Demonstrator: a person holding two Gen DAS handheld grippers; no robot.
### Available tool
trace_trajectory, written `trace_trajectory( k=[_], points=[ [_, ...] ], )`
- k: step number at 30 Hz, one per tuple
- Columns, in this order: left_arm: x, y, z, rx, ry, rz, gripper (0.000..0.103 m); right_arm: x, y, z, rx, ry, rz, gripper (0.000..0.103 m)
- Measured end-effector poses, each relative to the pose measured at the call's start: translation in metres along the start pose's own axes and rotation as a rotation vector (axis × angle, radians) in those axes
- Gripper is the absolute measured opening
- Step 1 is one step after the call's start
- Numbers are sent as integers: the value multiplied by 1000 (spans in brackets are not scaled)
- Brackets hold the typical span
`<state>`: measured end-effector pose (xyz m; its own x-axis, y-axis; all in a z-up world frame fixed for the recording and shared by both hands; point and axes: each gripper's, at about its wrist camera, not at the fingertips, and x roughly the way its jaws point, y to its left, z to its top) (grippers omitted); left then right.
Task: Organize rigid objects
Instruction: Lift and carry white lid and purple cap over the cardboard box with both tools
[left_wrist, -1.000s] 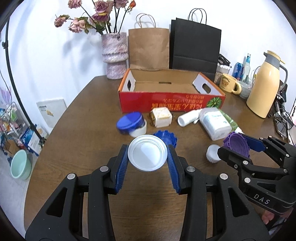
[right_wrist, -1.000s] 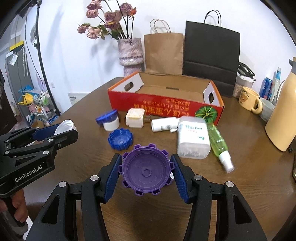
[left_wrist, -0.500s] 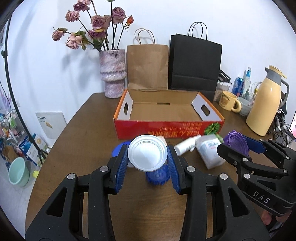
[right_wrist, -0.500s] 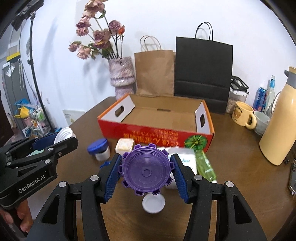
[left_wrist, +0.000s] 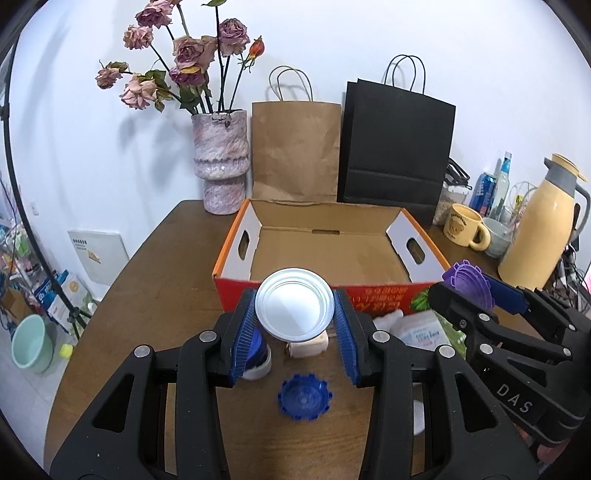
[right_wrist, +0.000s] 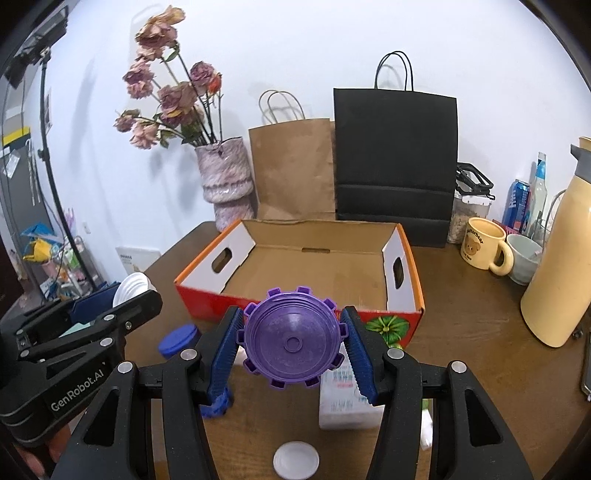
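Note:
My left gripper (left_wrist: 294, 339) is shut on a white round lid (left_wrist: 294, 308), held above the table just in front of the open red cardboard box (left_wrist: 328, 254). My right gripper (right_wrist: 291, 350) is shut on a purple toothed cap (right_wrist: 291, 338), also raised before the box (right_wrist: 317, 273). On the table below lie a blue toothed cap (left_wrist: 304, 398), a blue-lidded jar (right_wrist: 177, 339), a small cream box (left_wrist: 308, 345), a white tissue pack (right_wrist: 343, 395) and a small white lid (right_wrist: 296, 459).
A vase of dried roses (left_wrist: 220, 162), a brown paper bag (left_wrist: 295, 151) and a black bag (left_wrist: 397, 147) stand behind the box. A yellow mug (right_wrist: 482, 248) and a cream thermos (right_wrist: 561, 258) stand at the right.
Both grippers have risen and moved forward toward the box, each still holding its lid. The table items now sit lower in both views.

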<state>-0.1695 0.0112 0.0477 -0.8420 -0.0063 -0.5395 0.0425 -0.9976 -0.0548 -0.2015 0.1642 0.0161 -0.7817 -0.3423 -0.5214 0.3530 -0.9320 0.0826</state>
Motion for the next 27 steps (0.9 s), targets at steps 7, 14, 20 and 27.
trace_trajectory(
  k=[7,14,20,27],
  points=[
    [22,-2,13,-11,1,13,37,19,-11,12,15,0,-12,59],
    [41,-1,22,-5,12,32,37,38,-21,23,22,10,-15,59],
    [58,-3,33,-6,10,33,37,57,-22,35,18,10,-20,59],
    [80,-6,45,-10,13,50,37,79,-23,49,4,16,-22,59]
  ],
)
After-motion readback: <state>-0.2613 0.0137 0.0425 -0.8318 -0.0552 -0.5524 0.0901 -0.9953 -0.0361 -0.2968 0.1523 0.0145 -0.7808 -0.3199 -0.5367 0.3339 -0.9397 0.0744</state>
